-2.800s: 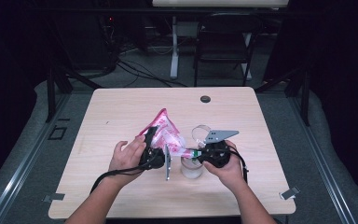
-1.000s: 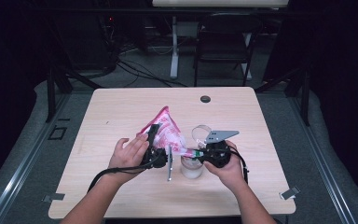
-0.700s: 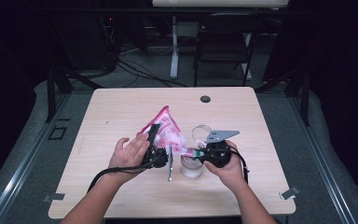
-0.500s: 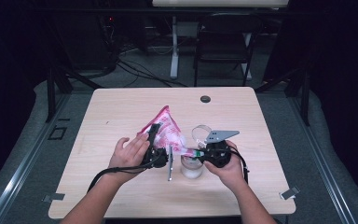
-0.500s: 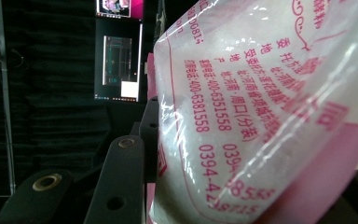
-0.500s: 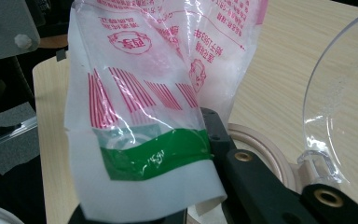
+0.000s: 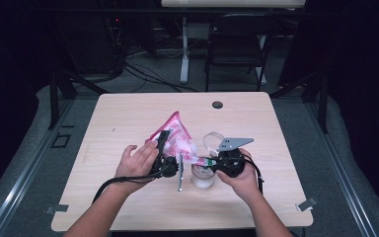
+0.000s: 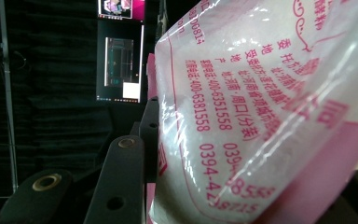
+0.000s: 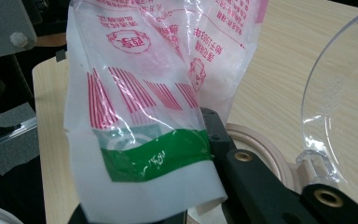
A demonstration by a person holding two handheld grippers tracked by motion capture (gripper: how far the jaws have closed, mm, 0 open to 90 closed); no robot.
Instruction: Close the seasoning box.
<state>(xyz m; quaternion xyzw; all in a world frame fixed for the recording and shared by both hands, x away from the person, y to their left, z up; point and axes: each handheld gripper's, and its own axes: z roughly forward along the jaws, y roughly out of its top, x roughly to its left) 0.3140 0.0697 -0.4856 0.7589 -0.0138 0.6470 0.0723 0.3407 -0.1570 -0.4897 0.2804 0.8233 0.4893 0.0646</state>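
The bag (image 7: 176,138), pink and white and printed with lettering, is being held tilted above the table (image 7: 128,113), its pointed upper corner raised toward the far side and its lower, green-banded end (image 9: 154,156) being brought down over the jar (image 7: 203,177). It is being gripped from both sides. The left gripper (image 7: 164,153) is being kept clamped on the bag's body, with the white contents bulging between its black jaws in the left gripper view. The right gripper (image 7: 212,163) is being kept pinched shut on the bag's lower end, and in the right gripper view the film is seen folding out from between its jaws. The jar is standing on the table just below that end, between the two hands, and its clear hinged lid (image 9: 340,107) is standing swung open beside the mouth. By judgement, the lifting and positioning are done and the pouring is either just beginning or about to begin. Whether any powder is already falling, and how full the jar is, cannot be told. What seems left is the emptying, then the setting down of the bag and the closing of the lid.
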